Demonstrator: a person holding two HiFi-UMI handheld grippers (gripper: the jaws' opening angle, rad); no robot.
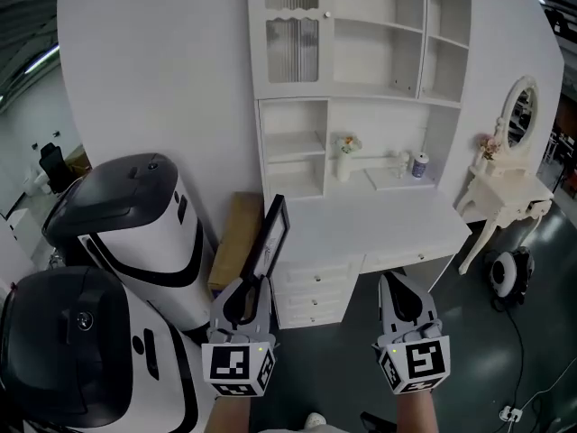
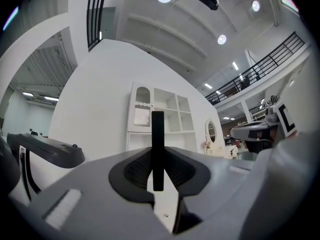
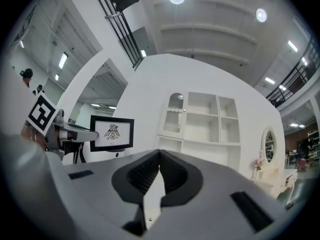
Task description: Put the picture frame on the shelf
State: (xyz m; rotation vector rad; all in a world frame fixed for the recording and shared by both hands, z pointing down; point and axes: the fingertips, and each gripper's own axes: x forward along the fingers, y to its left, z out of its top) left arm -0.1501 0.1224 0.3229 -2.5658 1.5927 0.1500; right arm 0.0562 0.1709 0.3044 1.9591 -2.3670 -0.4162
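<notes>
The left tool [image 1: 255,282] is clamped on 1 short edge of the picture frame [image 1: 271,234], which hangs in the air in front of the left end of the white shelf [image 1: 361,61], above the counter [image 1: 388,219] edge. The right tool [image 1: 397,282] has its jaws together on nothing.

Judging by this, the pick-up is done. The carry to a compartment and the set-down remain.

The frame stands on edge. Its long axis runs straight out from the left tool toward the shelf, and its printed face is turned toward the right tool.
</notes>
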